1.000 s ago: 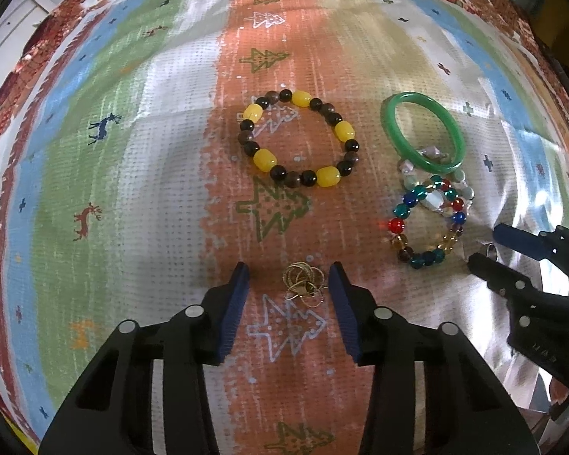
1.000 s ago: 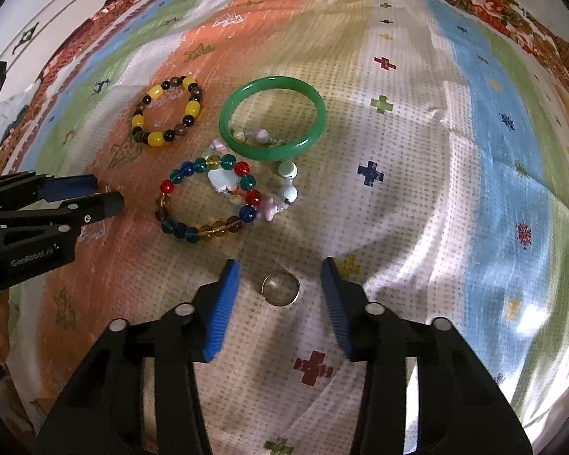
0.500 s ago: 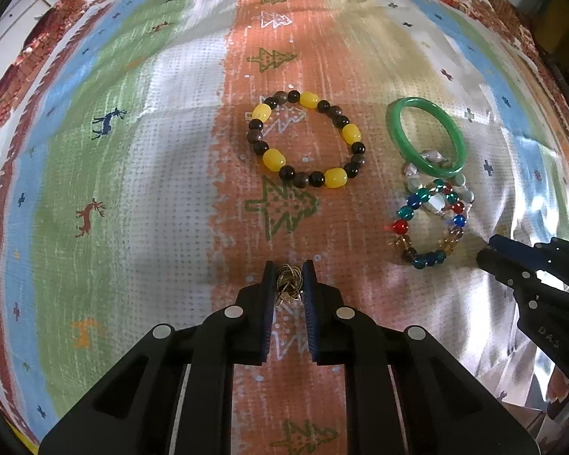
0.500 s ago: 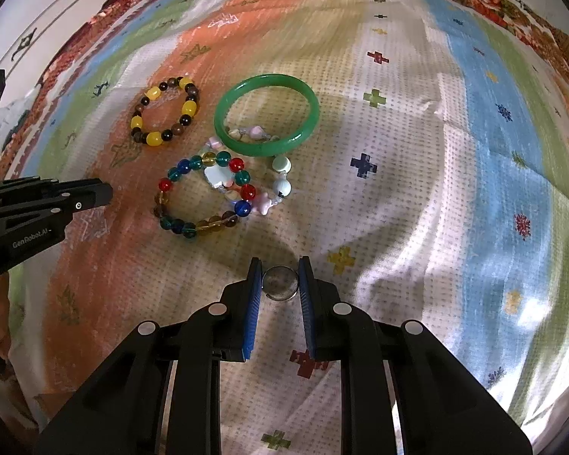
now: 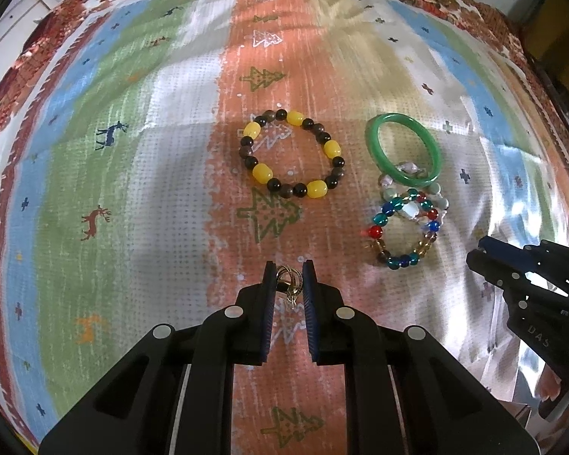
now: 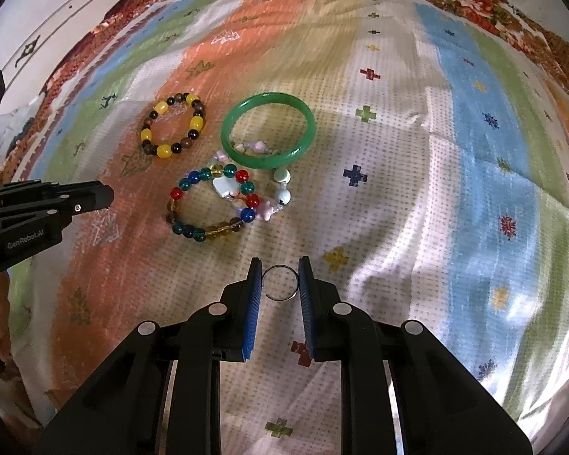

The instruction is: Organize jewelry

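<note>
I am working over the striped patterned cloth [image 5: 140,174], which is filling both views and leaving wide bare room at left in my left camera and at right in my right camera. The bracelets are sitting mid-frame: the yellow-and-dark beaded bracelet [image 5: 292,159] lying alone, the green bangle [image 6: 268,135] overlapping the pale charm bracelet [image 6: 280,189], which the multicoloured glass bead bracelet [image 6: 212,204] is crossing. That tangle, I judge, is wanting separating later. My left gripper [image 5: 289,284], low centre, is clamping the small gold ring cluster [image 5: 290,282] between its blue pads. My right gripper [image 6: 280,282] is squeezing the thin silver ring [image 6: 280,283], standing on edge so the pads are catching its rim.
</note>
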Available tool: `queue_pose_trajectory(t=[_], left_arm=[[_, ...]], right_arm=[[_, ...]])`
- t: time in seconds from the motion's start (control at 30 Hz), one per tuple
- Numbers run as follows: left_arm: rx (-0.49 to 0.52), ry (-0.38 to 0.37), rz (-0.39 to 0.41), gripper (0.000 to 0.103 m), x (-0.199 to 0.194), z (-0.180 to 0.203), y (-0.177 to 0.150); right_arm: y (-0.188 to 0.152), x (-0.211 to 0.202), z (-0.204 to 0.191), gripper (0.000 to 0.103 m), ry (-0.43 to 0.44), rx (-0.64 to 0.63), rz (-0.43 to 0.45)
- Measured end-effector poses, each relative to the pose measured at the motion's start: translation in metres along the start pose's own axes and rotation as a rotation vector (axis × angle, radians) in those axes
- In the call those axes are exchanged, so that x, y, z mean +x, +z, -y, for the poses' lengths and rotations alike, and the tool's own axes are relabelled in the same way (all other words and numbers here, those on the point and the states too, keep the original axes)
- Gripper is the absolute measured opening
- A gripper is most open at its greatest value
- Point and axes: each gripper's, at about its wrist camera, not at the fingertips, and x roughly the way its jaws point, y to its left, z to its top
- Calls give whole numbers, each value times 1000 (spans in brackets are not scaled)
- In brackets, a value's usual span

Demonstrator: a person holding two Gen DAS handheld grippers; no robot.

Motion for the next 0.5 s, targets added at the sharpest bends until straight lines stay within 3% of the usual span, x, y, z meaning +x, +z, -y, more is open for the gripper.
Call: queue_pose_trajectory(t=[0.5], left_arm=[[11,-47,43,14,-24,12,-11]], right_arm=[[-13,-25,-2,20,8,20,47]])
